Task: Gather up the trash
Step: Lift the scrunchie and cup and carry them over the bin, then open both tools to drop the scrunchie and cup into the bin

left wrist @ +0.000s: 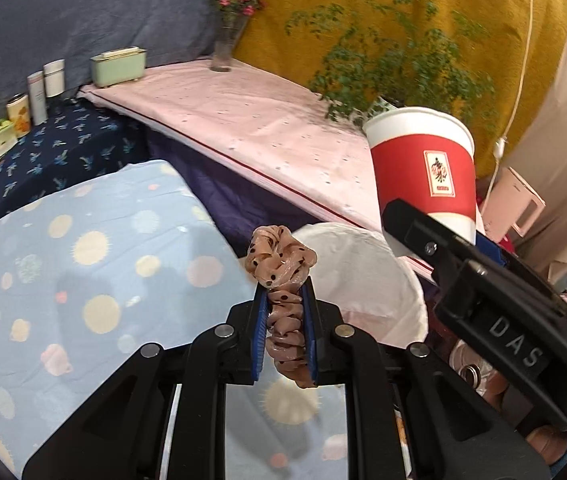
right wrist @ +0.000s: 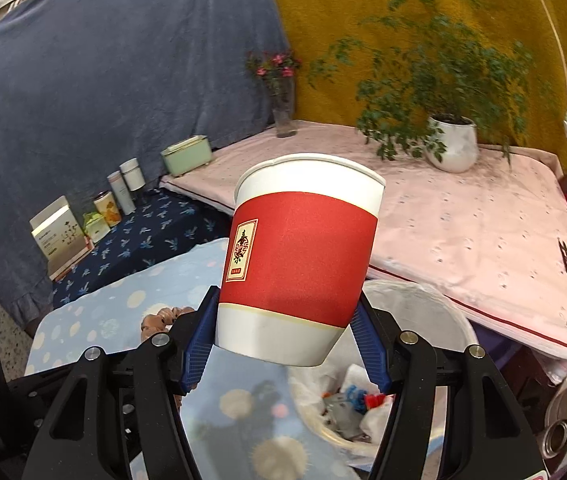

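My left gripper (left wrist: 285, 304) is shut on a peach scrunchie with black dots (left wrist: 283, 268), which bulges out past the blue pads. A red and white paper cup (right wrist: 299, 264) sits upright between the blue pads of my right gripper (right wrist: 283, 340), gripped near its base. In the left wrist view the same cup (left wrist: 423, 168) and the right gripper's black body (left wrist: 495, 312) show at the right. Below both grippers stands a bin lined with a white bag (right wrist: 435, 312); scraps of trash (right wrist: 355, 404) lie inside. The bin's white bag (left wrist: 367, 280) lies just beyond the scrunchie.
A light blue dotted cloth (left wrist: 83, 264) covers the near surface. Behind lies a pink cloth (right wrist: 463, 232) with a potted plant (right wrist: 451, 144), a vase of flowers (right wrist: 283, 108) and a green box (right wrist: 187, 156). Bottles and boxes (right wrist: 95, 216) line the dark blue patterned cloth.
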`<control>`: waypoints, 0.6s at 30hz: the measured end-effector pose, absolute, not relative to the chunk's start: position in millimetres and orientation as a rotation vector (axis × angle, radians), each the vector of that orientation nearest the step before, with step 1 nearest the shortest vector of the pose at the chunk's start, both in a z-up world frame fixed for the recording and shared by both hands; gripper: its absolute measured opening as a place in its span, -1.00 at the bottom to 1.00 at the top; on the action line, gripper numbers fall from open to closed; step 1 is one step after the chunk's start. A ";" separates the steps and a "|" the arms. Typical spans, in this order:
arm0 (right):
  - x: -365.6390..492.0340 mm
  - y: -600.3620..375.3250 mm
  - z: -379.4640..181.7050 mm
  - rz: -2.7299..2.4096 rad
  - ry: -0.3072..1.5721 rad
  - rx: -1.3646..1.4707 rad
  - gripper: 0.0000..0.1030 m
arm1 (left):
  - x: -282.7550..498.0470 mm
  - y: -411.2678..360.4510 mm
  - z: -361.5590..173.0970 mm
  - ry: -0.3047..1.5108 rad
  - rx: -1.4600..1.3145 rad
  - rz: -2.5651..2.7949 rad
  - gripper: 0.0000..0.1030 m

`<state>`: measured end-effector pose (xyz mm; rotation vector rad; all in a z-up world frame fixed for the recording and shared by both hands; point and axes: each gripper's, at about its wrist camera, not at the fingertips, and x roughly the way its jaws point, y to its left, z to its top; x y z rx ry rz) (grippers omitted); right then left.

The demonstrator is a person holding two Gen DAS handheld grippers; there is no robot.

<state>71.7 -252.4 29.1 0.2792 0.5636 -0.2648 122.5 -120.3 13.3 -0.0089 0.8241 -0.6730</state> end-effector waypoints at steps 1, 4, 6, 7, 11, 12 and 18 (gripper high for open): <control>67.7 -257.8 27.4 -0.275 0.565 0.284 0.18 | 120.7 -128.2 12.4 0.827 -0.004 -0.685 -0.70; 57.3 -274.2 20.9 -0.306 0.574 0.295 0.17 | 115.1 -146.8 8.8 0.835 0.016 -0.711 -0.70; 52.2 -284.5 16.5 -0.323 0.582 0.300 0.17 | 112.5 -158.0 6.1 0.841 0.029 -0.729 -0.70; 50.2 -289.1 13.9 -0.332 0.586 0.302 0.17 | 111.3 -163.8 4.7 0.844 0.035 -0.738 -0.70; 42.9 -305.4 5.5 -0.359 0.597 0.321 0.17 | 108.6 -182.6 -2.2 0.862 0.050 -0.765 -0.69; 42.1 -308.4 4.2 -0.365 0.599 0.323 0.17 | 108.5 -187.3 -4.8 0.867 0.055 -0.768 -0.66; 37.8 -324.4 -5.7 -0.391 0.616 0.330 0.18 | 112.1 -205.8 -16.7 0.892 0.067 -0.775 -0.60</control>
